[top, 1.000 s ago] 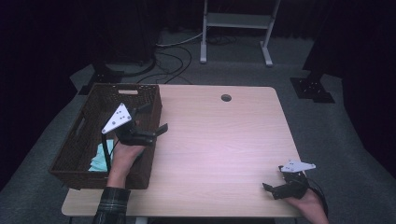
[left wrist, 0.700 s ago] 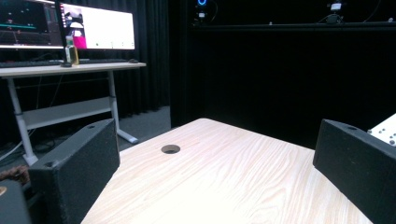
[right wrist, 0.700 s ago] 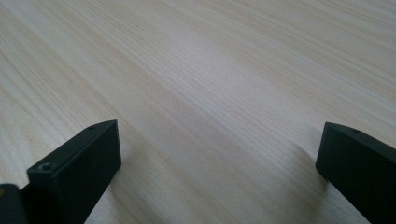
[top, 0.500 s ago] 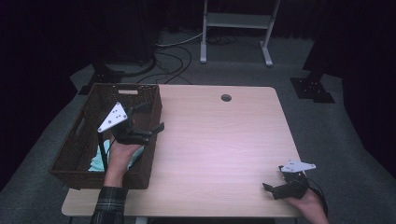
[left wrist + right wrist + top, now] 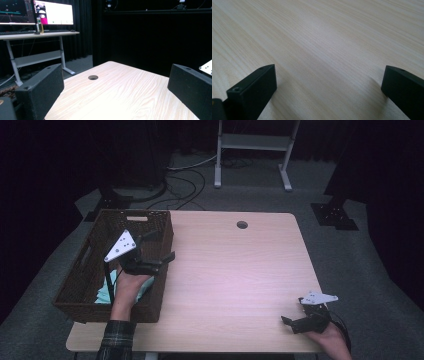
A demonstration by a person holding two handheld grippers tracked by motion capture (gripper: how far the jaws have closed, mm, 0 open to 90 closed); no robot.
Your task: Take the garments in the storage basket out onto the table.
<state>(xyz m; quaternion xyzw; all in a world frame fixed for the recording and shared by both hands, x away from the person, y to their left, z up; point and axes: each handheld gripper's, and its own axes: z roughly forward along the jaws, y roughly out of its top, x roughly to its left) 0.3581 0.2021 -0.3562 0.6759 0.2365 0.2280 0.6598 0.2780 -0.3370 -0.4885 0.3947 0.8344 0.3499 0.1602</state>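
Note:
A dark wicker basket (image 5: pixel 134 215) stands on the left part of the light wood table (image 5: pixel 235 270). A teal cloth (image 5: pixel 106 289) lies inside it, partly hidden by the person's left hand. My left gripper (image 5: pixel 165 245) hovers over the basket's right rim, open, its jaws pointing out over the table with nothing between them. In the left gripper view the left gripper (image 5: pixel 116 75) looks across the bare tabletop toward a round hole (image 5: pixel 93 77). My right gripper (image 5: pixel 292 311) rests near the table's front right corner, open. In the right gripper view the right gripper (image 5: pixel 329 75) frames bare wood grain.
The round cable hole (image 5: pixel 242 225) is near the table's far edge. A white desk frame (image 5: pixel 252 142) stands beyond the table, with cables (image 5: pixel 185 182) on the grey floor. A desk with lit monitors (image 5: pixel 53 12) stands far off.
My left gripper has drifted slightly left and back over the basket's rim, still open. The right gripper has not moved.

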